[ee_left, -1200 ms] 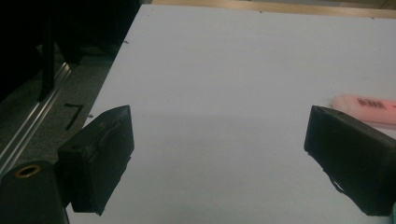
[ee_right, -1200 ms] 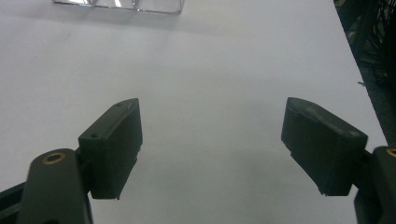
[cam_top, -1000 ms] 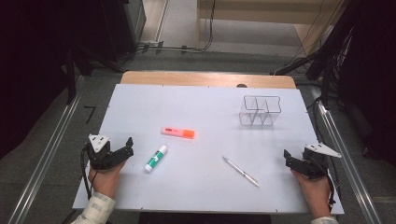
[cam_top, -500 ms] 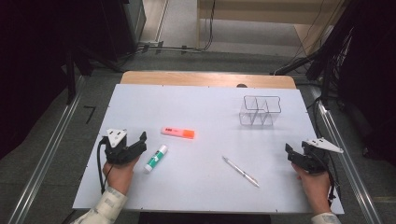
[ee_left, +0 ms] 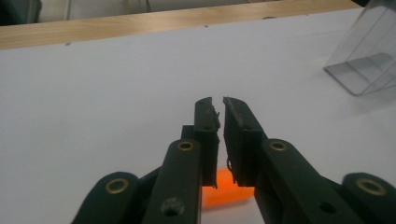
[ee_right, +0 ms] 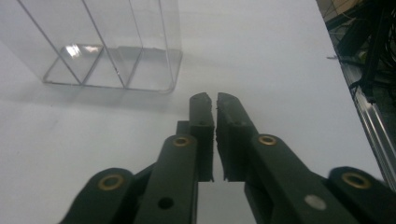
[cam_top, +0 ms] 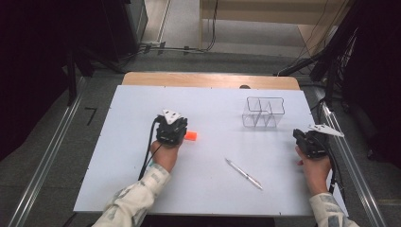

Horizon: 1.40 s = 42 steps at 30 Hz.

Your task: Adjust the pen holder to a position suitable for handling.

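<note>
Left hand-held gripper hovers over an orange highlighter on the desk — both hand-held grippers' jaws just pressed together, nothing between — right hand-held gripper near a clear organizer.

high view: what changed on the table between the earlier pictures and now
The left hand-held gripper moved from the table's left edge toward the middle and now sits above the orange highlighter, hiding the glue stick; its jaws have just been closing, nothing between them. The right hand-held gripper shifted slightly and its jaws closed too, empty. The highlighter, pen and clear organizer stayed put.
</note>
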Motion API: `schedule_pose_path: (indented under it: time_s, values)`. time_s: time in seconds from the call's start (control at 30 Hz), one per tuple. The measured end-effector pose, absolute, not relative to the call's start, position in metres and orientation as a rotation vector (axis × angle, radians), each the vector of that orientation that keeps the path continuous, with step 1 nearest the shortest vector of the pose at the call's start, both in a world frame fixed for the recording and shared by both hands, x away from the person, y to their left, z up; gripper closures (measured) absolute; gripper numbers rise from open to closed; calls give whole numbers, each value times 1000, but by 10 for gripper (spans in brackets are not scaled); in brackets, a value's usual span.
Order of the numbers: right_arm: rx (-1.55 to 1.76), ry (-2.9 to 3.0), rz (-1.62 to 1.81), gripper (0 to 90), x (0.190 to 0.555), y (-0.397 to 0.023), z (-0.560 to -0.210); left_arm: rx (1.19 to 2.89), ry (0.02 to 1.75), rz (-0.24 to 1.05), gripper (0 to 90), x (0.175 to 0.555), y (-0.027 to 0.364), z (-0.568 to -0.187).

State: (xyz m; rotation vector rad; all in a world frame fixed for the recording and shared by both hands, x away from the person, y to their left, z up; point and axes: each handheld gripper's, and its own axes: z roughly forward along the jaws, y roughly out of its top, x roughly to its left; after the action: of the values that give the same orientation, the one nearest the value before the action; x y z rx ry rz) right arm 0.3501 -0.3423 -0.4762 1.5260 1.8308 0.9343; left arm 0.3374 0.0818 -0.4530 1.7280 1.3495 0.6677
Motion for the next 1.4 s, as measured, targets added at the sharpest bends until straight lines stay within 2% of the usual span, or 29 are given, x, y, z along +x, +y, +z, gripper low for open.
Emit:
schedule_pose_path:
  time_s: [0.07,0.67,1.1,1.4]
  values:
    - [1524,1837,932,878,359,-339,-476,1738,1336,645,896,346,66,-453]
    - [1519,1825,919,880,422,-323,-475,1802,1227,636,899,417,-64,-463]
    - [1507,1859,926,880,432,-314,-478,1809,1222,578,899,427,-86,-471]
    - [1530,1870,960,882,430,-308,-479,1844,1222,556,900,425,-75,-472]
